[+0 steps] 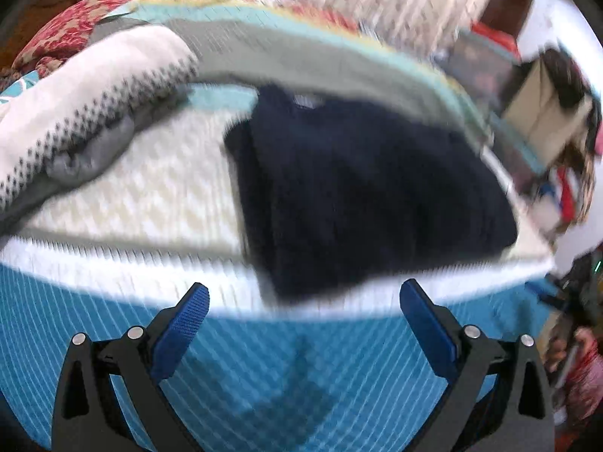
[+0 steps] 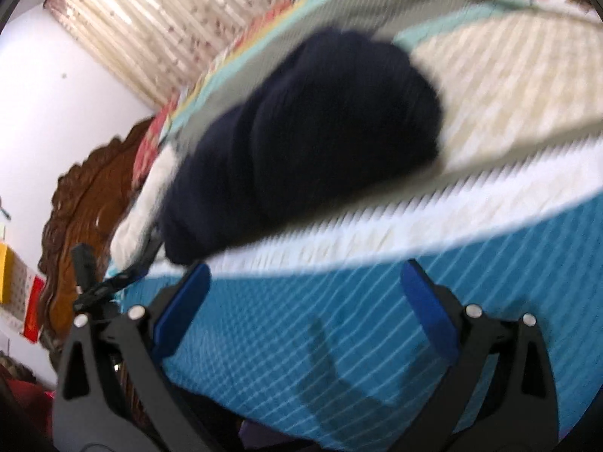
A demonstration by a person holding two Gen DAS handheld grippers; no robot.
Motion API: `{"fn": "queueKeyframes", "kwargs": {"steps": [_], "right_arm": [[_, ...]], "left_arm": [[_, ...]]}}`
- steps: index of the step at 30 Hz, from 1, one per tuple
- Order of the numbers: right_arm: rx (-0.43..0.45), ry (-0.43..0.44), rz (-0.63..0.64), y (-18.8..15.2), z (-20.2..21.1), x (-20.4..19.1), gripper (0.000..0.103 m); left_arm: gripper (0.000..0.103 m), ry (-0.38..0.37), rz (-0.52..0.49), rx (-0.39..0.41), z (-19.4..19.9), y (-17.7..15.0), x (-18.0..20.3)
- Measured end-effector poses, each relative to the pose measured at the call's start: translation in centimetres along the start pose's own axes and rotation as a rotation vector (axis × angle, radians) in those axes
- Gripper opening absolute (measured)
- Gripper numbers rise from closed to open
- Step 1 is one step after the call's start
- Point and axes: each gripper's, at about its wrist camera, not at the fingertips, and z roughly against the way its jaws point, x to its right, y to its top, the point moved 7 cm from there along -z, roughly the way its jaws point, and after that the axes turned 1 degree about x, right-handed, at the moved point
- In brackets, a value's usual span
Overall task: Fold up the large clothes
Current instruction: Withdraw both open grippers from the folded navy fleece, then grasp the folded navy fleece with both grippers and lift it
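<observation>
A dark navy garment [image 1: 361, 188] lies folded on the bed's cream and white quilt [image 1: 150, 203]; it also shows in the right wrist view [image 2: 309, 143] as a rounded folded bundle. My left gripper [image 1: 304, 293] is open and empty, hovering over the blue quilt band just short of the garment's near edge. My right gripper [image 2: 305, 275] is open and empty, over the blue band, below the garment's near edge. Both views are motion-blurred.
A white and grey patterned garment [image 1: 86, 109] lies piled at the left of the bed. A carved wooden headboard [image 2: 83, 218] stands at the left in the right wrist view. Cluttered items and a box [image 1: 542, 120] sit beyond the bed's right side. The other gripper [image 2: 94, 275] shows at left.
</observation>
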Motion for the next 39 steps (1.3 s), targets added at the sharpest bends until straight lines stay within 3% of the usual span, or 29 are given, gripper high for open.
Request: {"fn": "queueKeyframes", "kwargs": {"steps": [4, 8, 10, 13, 15, 21, 22, 24, 26, 28, 29, 30, 32, 34, 39], "right_arm": [[0.075, -0.051, -0.015, 5.4, 0.8, 1.4, 0.097], [0.063, -0.042, -0.005, 10.5, -1.9, 2.0, 0.097], [0.028, -0.021, -0.024, 12.1, -3.7, 3.1, 0.097], [-0.051, 0.010, -0.126, 13.6, -7.7, 4.7, 0.097], [-0.093, -0.016, -0.159, 14.3, -10.2, 5.9, 0.097], [-0.143, 0.000, -0.153, 15.3, -13.7, 7.0, 0.099], [-0.146, 0.009, -0.157, 15.4, -14.0, 7.1, 0.099], [-0.144, 0.027, -0.198, 15.4, -15.0, 6.9, 0.099], [-0.159, 0.082, -0.266, 15.0, -15.5, 6.5, 0.096], [-0.204, 0.170, -0.342, 14.2, -15.9, 4.8, 0.071], [-0.225, 0.225, -0.342, 13.8, -15.6, 2.7, 0.057], [-0.229, 0.258, -0.313, 13.8, -15.0, 0.5, 0.050], [-0.219, 0.336, -0.245, 14.3, -13.3, -4.0, 0.042], [-0.209, 0.379, -0.162, 15.4, -11.8, -9.3, 0.039], [-0.166, 0.475, 0.066, 17.8, -9.3, -22.6, 0.032]], "left_arm": [[0.100, -0.075, 0.066, 0.016, -1.7, 6.3, -0.8], [0.100, -0.140, 0.116, -0.071, -6.8, 8.8, -1.0], [0.100, -0.185, 0.190, -0.157, -10.2, 8.7, -1.4], [0.100, -0.124, 0.215, -0.246, -14.9, 7.5, -2.7], [0.101, -0.159, 0.275, -0.293, -16.9, 6.2, -3.5], [0.102, -0.214, 0.294, -0.265, -16.8, 5.9, -3.4], [0.102, -0.253, 0.335, -0.279, -16.9, 6.0, -3.1], [0.102, -0.447, 0.449, -0.350, -17.6, 5.8, -1.1], [0.101, -0.393, 0.380, -0.329, -18.2, 6.0, 0.6], [0.095, -0.363, 0.332, -0.318, -18.5, 5.9, 2.0], [0.079, -0.371, 0.342, -0.304, -18.1, 6.0, 2.4], [0.071, -0.398, 0.365, -0.283, -17.3, 6.4, 2.6], [0.053, -0.450, 0.385, -0.226, -15.1, 7.1, 2.9], [0.049, -0.526, 0.391, -0.159, -12.2, 8.3, 3.4], [0.049, -0.636, 0.355, 0.027, -2.9, 11.0, 2.7]]}}
